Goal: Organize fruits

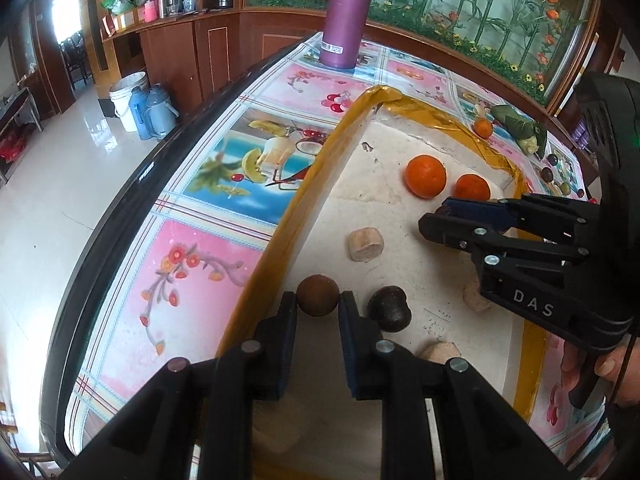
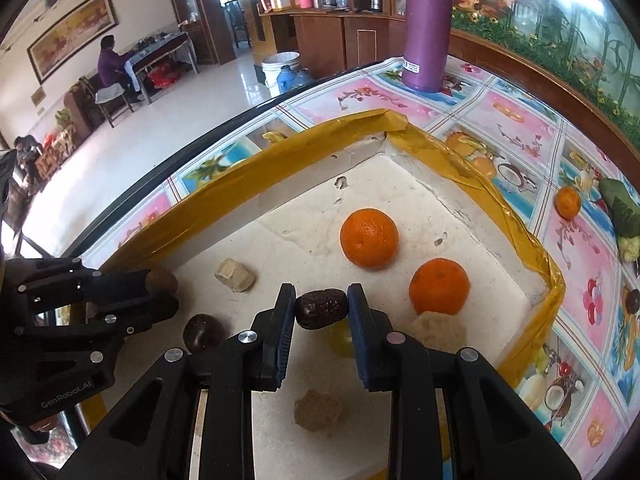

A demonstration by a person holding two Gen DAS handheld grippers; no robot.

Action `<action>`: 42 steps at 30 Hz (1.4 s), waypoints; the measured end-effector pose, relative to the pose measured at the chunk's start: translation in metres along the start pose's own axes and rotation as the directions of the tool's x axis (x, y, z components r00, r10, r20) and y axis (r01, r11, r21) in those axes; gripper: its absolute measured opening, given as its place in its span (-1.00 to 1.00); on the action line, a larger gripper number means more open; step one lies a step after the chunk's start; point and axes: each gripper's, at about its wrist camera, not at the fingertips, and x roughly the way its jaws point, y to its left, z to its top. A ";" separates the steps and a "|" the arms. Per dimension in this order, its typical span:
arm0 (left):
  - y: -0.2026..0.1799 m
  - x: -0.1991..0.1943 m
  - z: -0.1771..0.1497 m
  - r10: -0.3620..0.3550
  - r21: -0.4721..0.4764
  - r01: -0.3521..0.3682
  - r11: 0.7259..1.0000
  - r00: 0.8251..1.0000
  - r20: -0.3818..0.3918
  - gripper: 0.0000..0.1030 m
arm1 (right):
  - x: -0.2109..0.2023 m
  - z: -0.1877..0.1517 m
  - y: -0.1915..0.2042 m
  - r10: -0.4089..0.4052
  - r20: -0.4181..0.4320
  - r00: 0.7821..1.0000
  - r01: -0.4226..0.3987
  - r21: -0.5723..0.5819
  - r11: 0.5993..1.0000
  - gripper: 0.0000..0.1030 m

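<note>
Closest up, in the left wrist view: left gripper [image 1: 318, 306], jaws nearly closed and squeezing a round brown fruit [image 1: 318, 300] on both sides. Held just inside the yellow taped edge of the white tray [image 1: 316, 168]. Right beside it, lying on the tray floor, a dark bumpy fruit [image 1: 389, 308], not touching the jaws.

Closest up in the other view: right gripper [image 2: 322, 308], jaws nearly closed too, pinching a long dark brown fruit [image 2: 322, 308] by its two ends. Held over the middle of the tray. Under it, half hidden, a small yellow-green fruit [image 2: 340, 340].

Both grippers over the same tray, each seen by the other one's camera, well apart.

Also lying in the tray:
- a big orange [image 2: 369, 238] near the middle
- a second orange [image 2: 439, 286] nearer the right wall, touching a tan chunk [image 2: 438, 330]
- a pale tan block [image 2: 235, 275] on the left side
- another rough tan chunk [image 2: 318, 410] near the bottom, between the black arms of the gripper

Out on the table [image 2: 520, 120], past the right wall of the tray:
- a small orange [image 2: 568, 202]
- a green leafy bundle [image 2: 620, 212] just beside it
- a dark round fruit [image 2: 633, 302] at the picture's edge

Standing upright at the far end of the table, beyond the tray's far corner, a tall purple bottle [image 2: 428, 28].
</note>
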 end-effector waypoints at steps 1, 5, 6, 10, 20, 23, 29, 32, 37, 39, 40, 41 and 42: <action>0.000 0.000 0.000 0.006 0.004 -0.006 1.000 1.000 0.002 -0.54 | 0.002 0.001 0.002 -0.010 -0.002 1.000 0.010 -0.020 1.000 -0.49; -0.003 0.001 -0.001 0.024 0.017 -0.024 1.000 1.000 0.011 -0.54 | 0.012 0.006 0.007 -0.069 -0.018 0.997 0.067 -0.101 0.993 -0.45; -0.003 0.001 -0.001 0.023 0.017 -0.023 1.000 1.000 0.012 -0.54 | 0.013 0.006 0.007 -0.077 -0.019 0.997 0.074 -0.110 0.991 -0.45; -0.001 0.001 0.000 0.013 0.004 -0.013 1.000 1.000 0.012 -0.50 | 0.013 0.004 0.000 -0.083 -0.015 0.996 0.081 -0.097 0.992 -0.34; -0.006 -0.014 -0.011 0.026 -0.024 -0.025 0.999 0.999 0.038 0.06 | -0.024 -0.018 0.001 -0.078 0.031 0.996 0.079 -0.042 0.996 -0.20; -0.011 -0.023 -0.014 0.057 -0.019 -0.056 0.998 0.996 0.062 0.22 | -0.044 -0.032 0.002 -0.096 0.073 0.993 0.098 -0.012 0.995 0.00; -0.033 -0.041 -0.022 0.087 -0.003 -0.088 0.996 0.989 0.115 0.52 | -0.084 -0.065 -0.012 -0.143 0.128 0.981 0.130 0.106 0.986 0.32; -0.049 -0.047 -0.023 0.076 0.004 -0.078 0.997 0.988 0.131 0.60 | -0.099 -0.087 -0.024 -0.174 0.115 0.978 0.155 0.155 0.976 0.32; -0.081 -0.054 -0.026 0.055 0.045 -0.062 0.997 0.987 0.153 0.68 | -0.122 -0.121 -0.042 -0.216 0.100 0.971 0.188 0.231 0.955 0.33; -0.094 -0.056 -0.029 0.044 0.068 -0.055 0.996 0.987 0.157 0.68 | -0.131 -0.133 -0.049 -0.224 0.096 0.970 0.193 0.255 0.947 0.34; -0.102 -0.057 -0.029 0.039 0.078 -0.052 0.996 0.987 0.158 0.68 | -0.137 -0.142 -0.052 -0.227 0.097 0.969 0.194 0.267 0.944 0.35; -0.109 -0.058 -0.030 0.034 0.088 -0.049 0.995 0.986 0.161 0.68 | -0.141 -0.147 -0.055 -0.231 0.096 0.968 0.197 0.277 0.941 0.36; -0.116 -0.059 -0.031 0.028 0.097 -0.044 0.994 0.986 0.162 0.69 | -0.145 -0.152 -0.058 -0.236 0.096 0.967 0.201 0.283 0.938 0.37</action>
